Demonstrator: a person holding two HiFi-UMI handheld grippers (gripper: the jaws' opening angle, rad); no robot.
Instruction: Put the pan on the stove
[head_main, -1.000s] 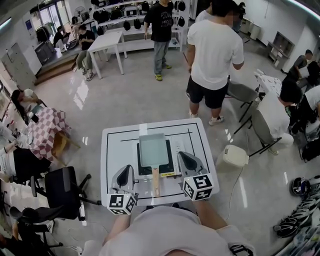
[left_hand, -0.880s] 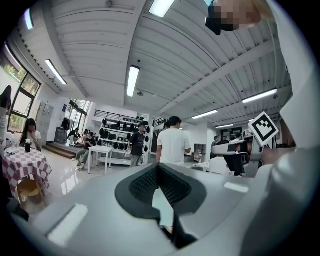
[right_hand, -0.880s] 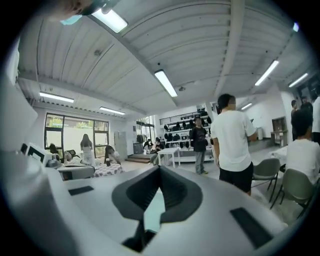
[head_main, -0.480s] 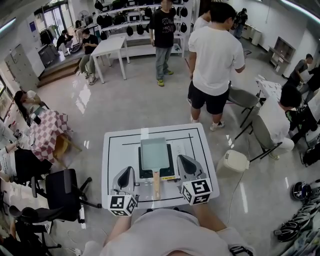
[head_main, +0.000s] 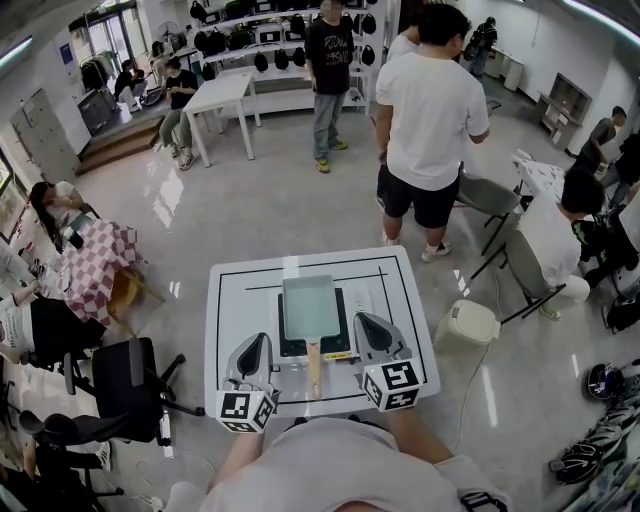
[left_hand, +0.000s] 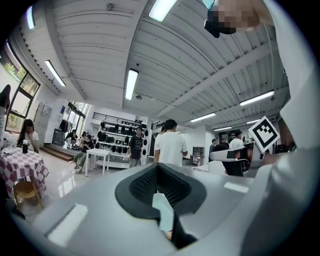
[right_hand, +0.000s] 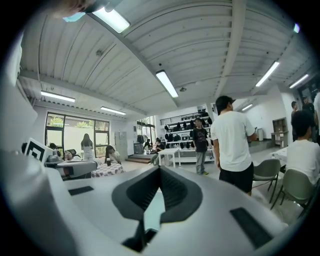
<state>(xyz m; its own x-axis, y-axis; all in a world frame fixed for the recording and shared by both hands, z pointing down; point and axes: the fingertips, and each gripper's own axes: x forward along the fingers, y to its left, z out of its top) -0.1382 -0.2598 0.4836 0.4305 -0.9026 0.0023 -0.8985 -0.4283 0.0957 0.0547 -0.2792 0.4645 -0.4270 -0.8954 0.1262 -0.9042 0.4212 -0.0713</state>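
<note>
A pale green rectangular pan lies on the black stove in the middle of the white table. Its wooden handle points back toward me, between the two grippers. My left gripper hovers left of the handle with its jaws shut and nothing held. Level with the stove's right side, my right gripper is also shut and empty. In the left gripper view and the right gripper view the dark pads meet, and only a pale sliver of pan shows below them.
A person in a white shirt stands just beyond the table's far edge, with others behind. A white bin sits on the floor to the right. A black office chair stands at the left, near seated people.
The pan, stove and both grippers keep their places. Only the head view has shifted a little.
</note>
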